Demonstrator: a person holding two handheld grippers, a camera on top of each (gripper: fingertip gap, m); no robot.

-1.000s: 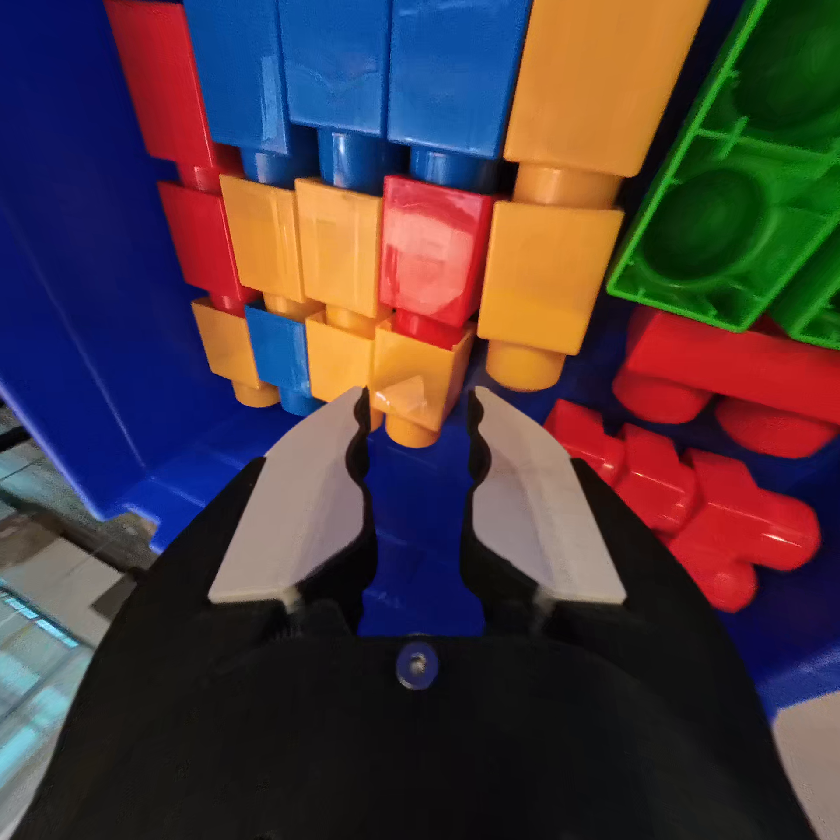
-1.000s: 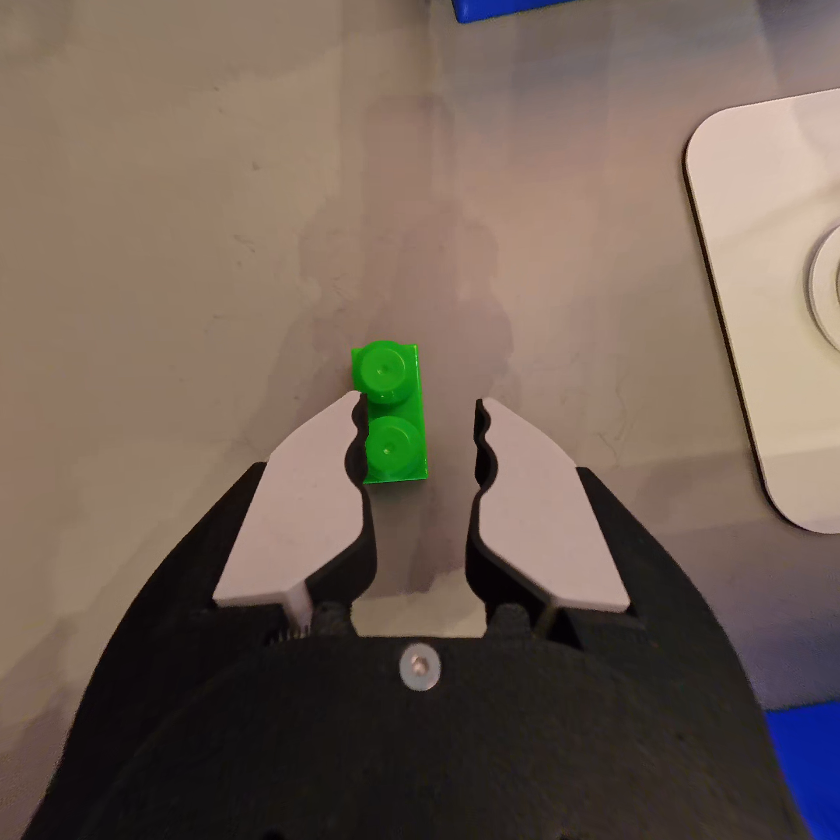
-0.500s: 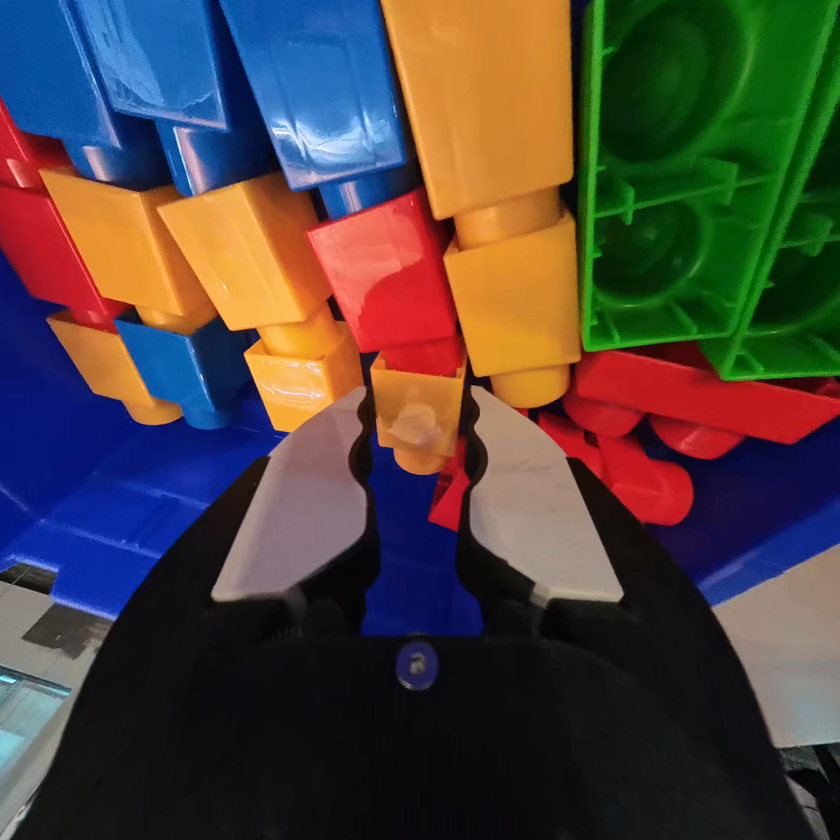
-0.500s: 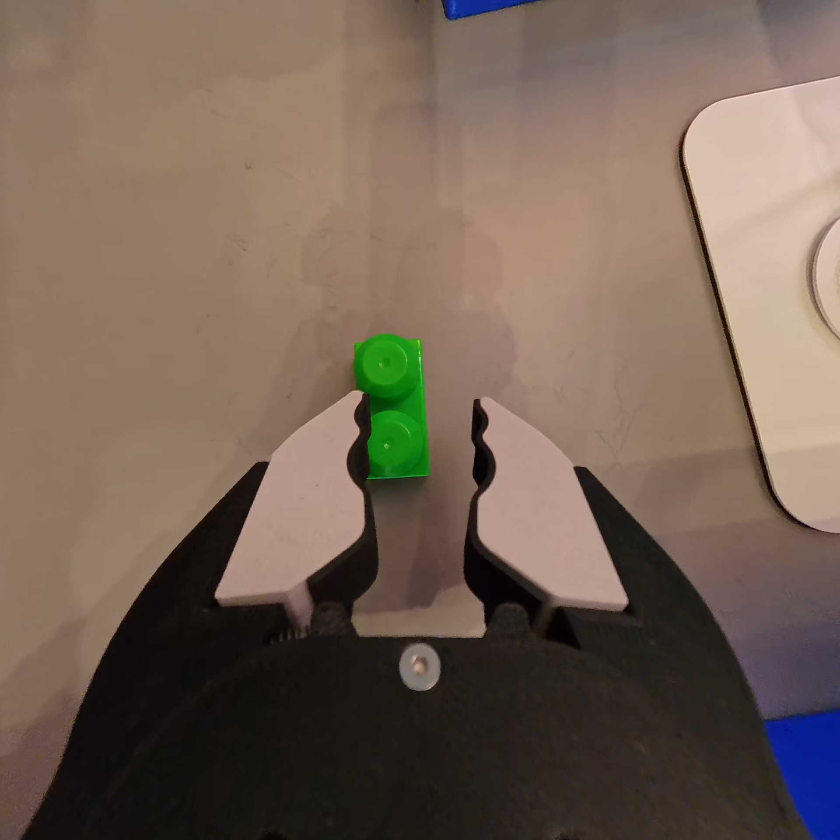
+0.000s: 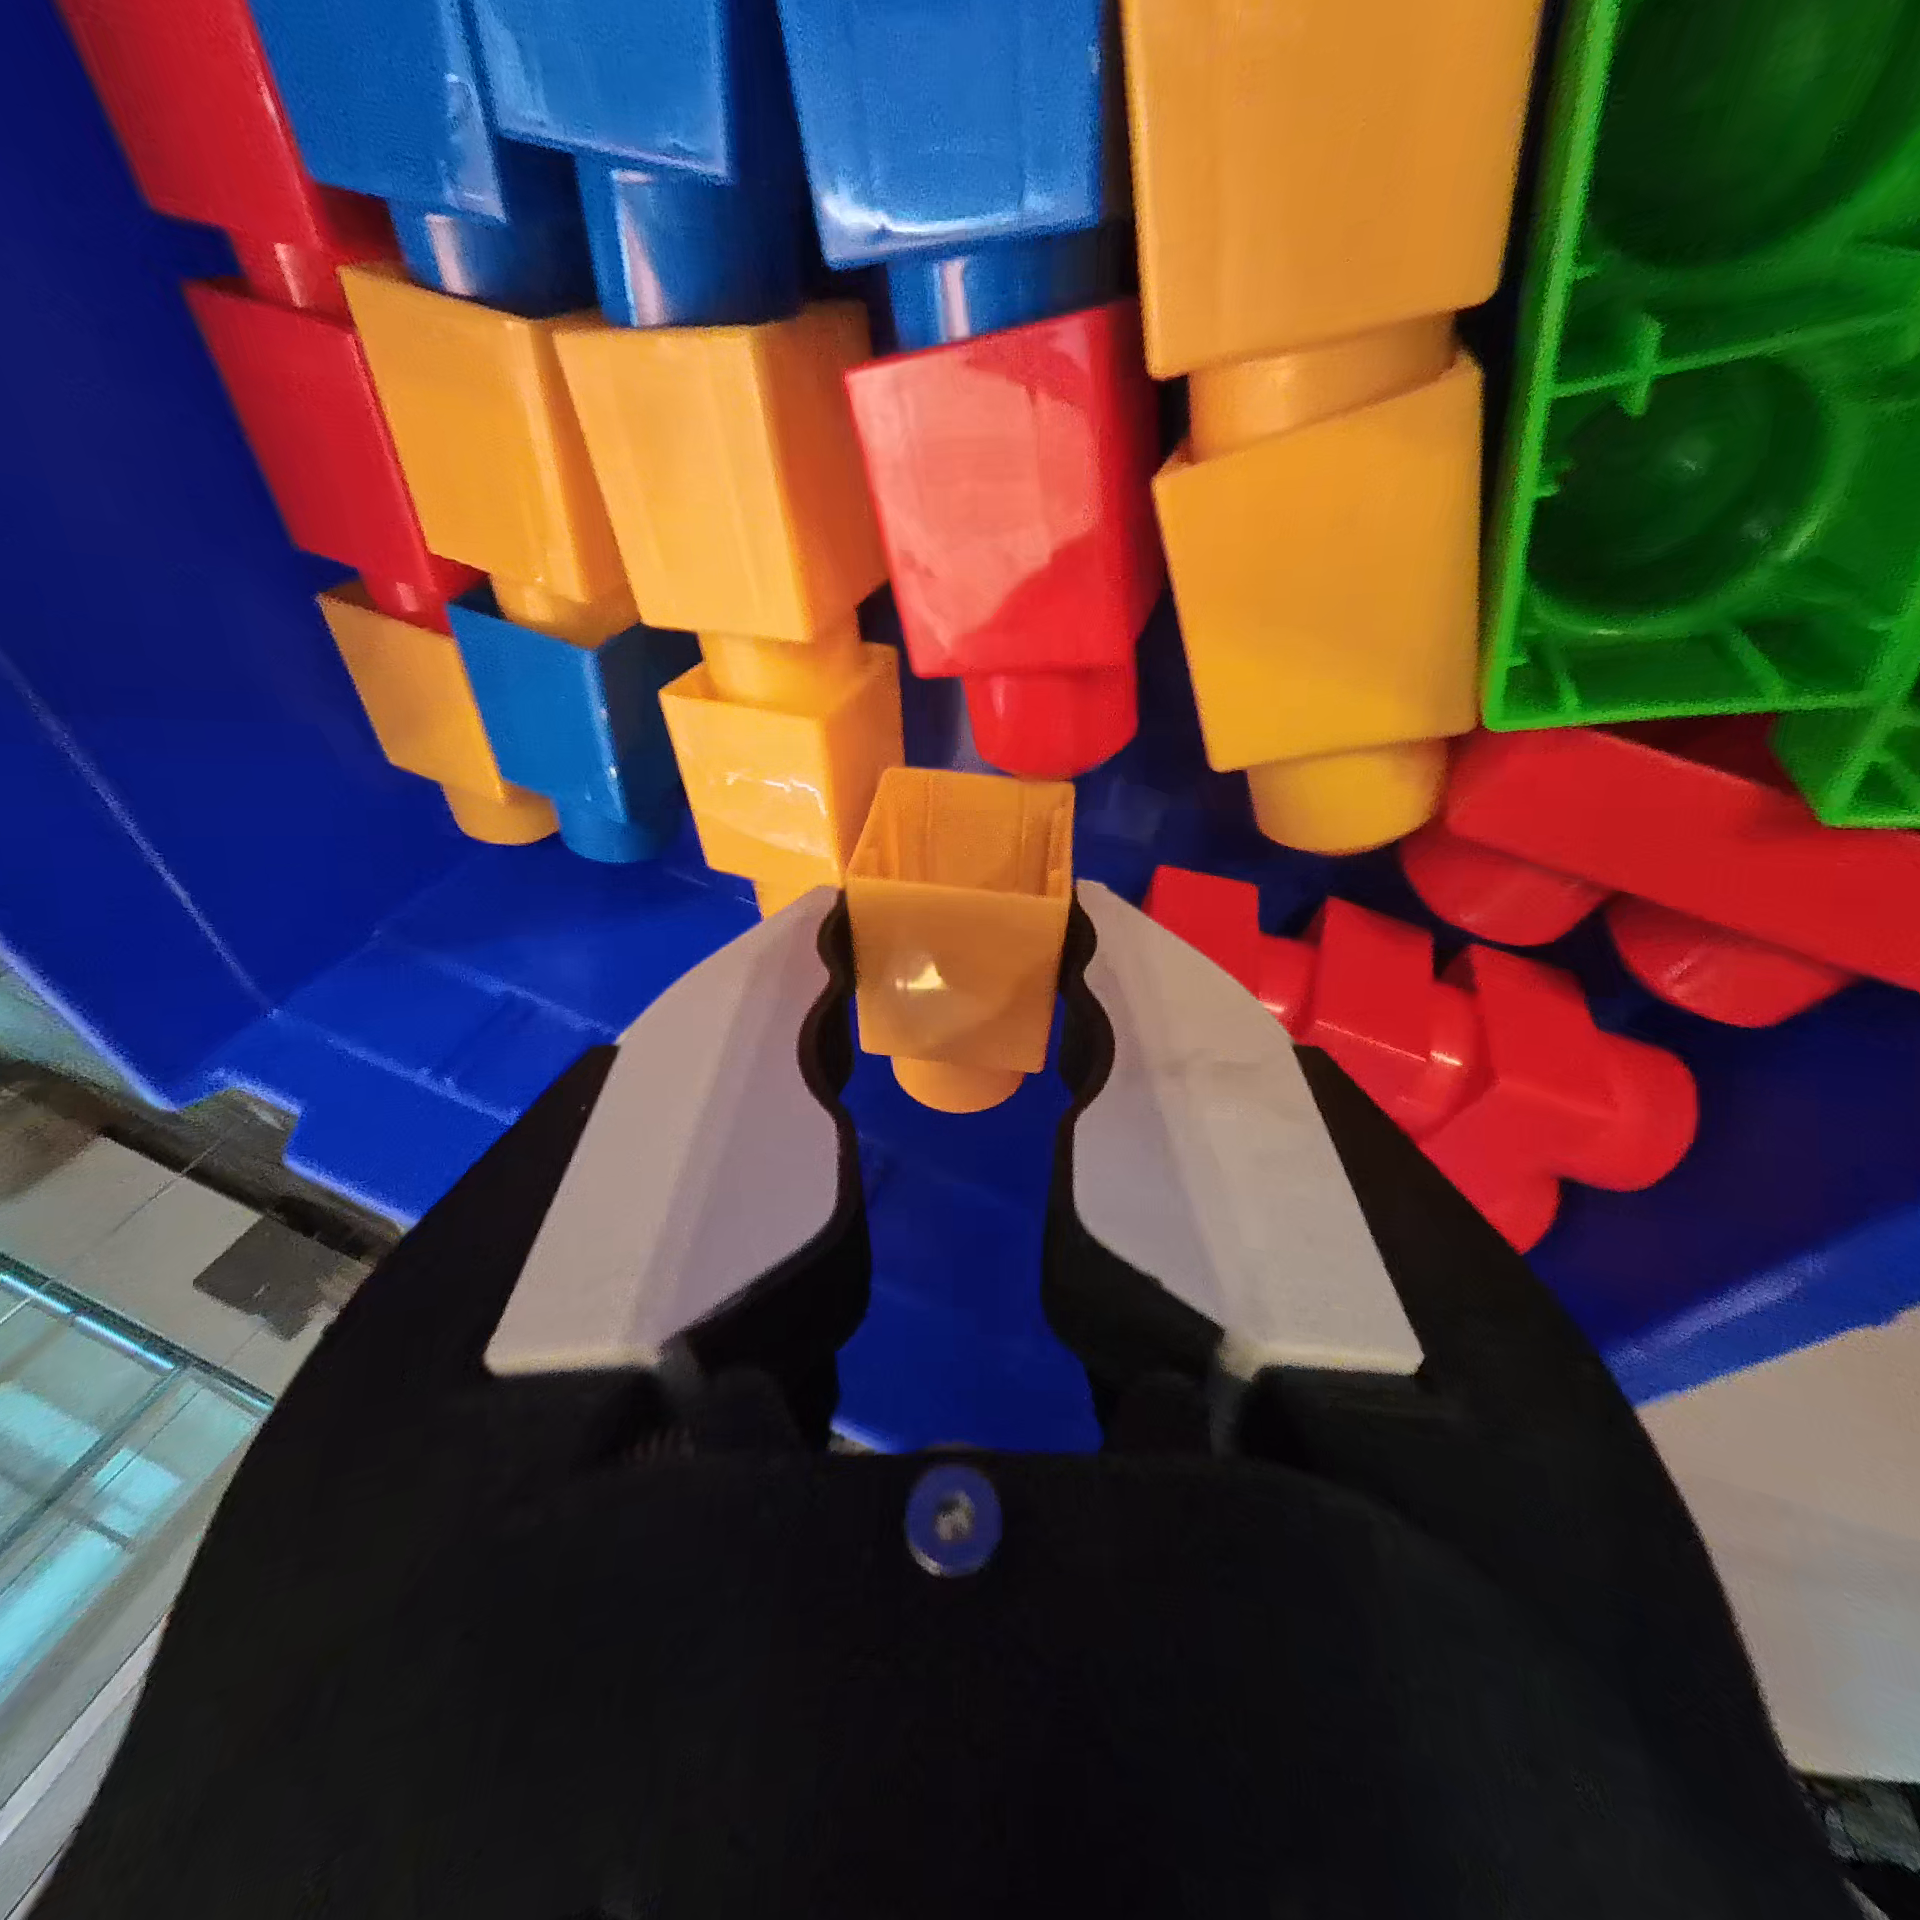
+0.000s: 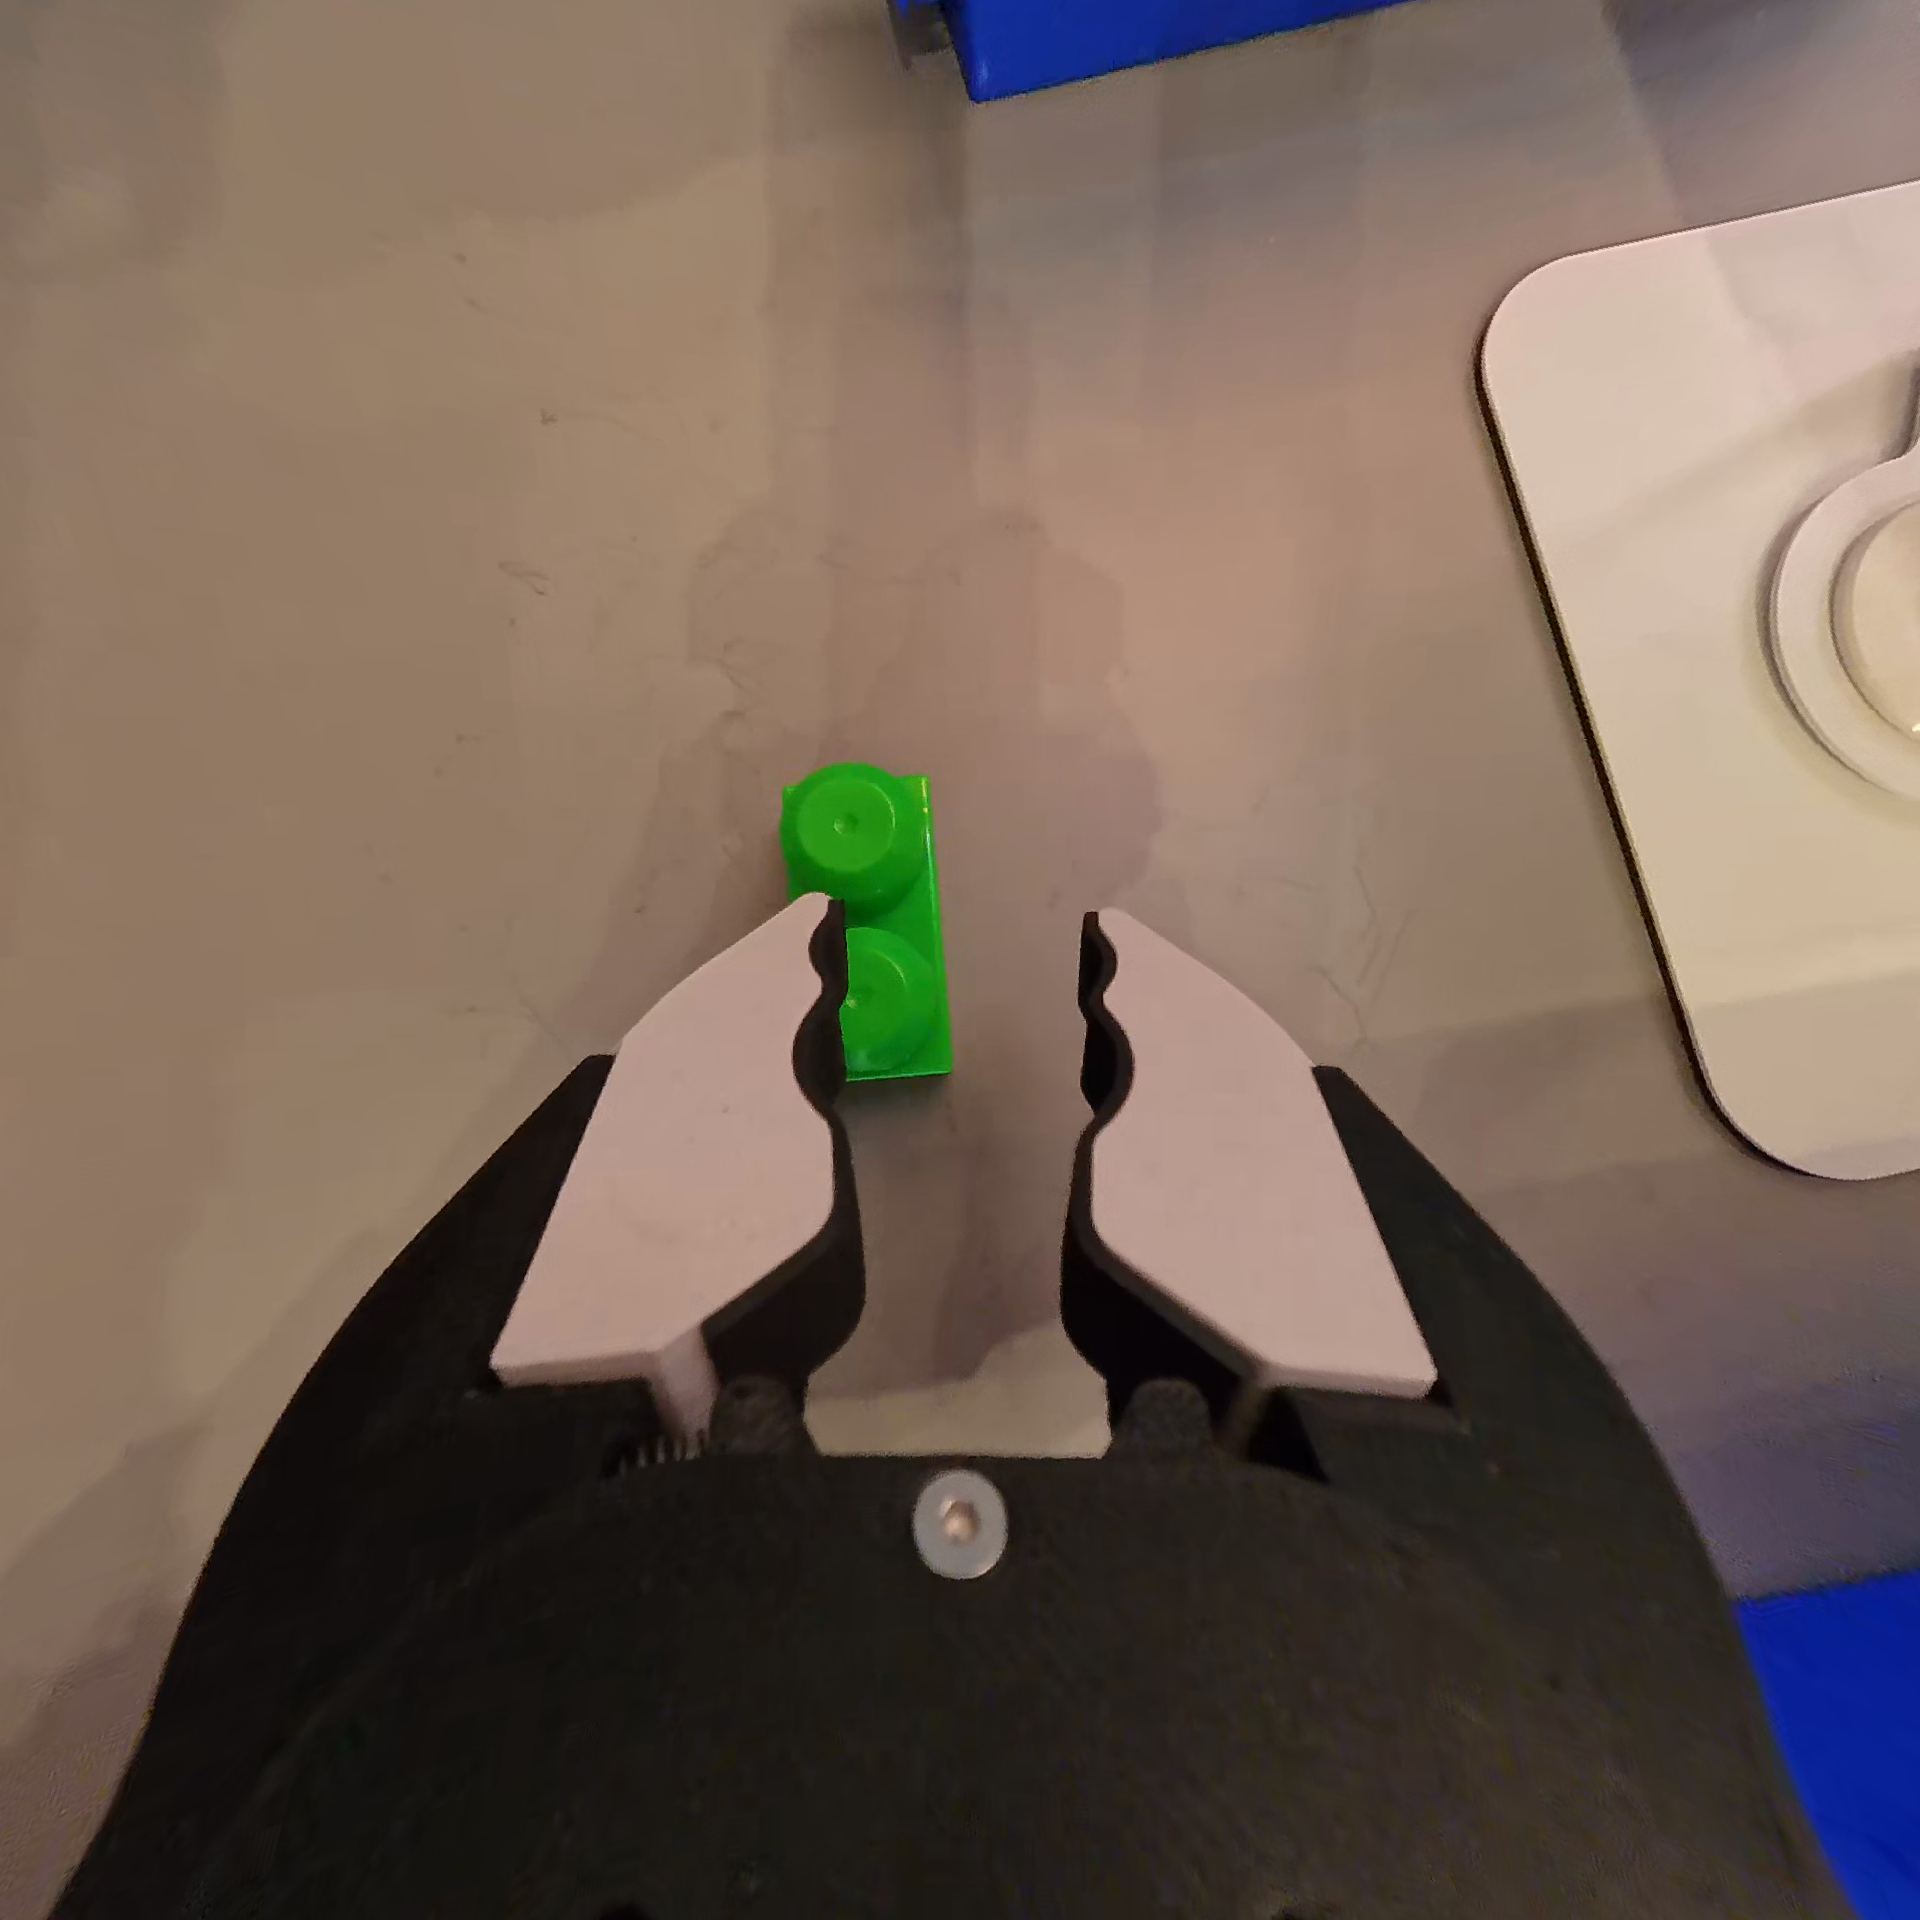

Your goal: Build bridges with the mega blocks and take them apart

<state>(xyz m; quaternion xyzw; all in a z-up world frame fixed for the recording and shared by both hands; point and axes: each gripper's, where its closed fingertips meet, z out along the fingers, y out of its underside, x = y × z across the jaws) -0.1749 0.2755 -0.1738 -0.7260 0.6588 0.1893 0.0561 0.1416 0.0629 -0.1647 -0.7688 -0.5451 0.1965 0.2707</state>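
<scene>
Your left gripper [image 5: 958,971] pinches a small orange block [image 5: 956,956] just below the red block [image 5: 1003,499] in the blue bin [image 5: 156,644], while your right gripper [image 6: 956,997] hangs spread over the green block [image 6: 883,935].

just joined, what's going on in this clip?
Mega-block session with two hand-held grippers. The left hand-held gripper is shut on a small orange block, held just clear of the stacked blocks in the blue bin. The right hand-held gripper is open above the grey table, over a green two-stud block lying there, ungrasped.
</scene>
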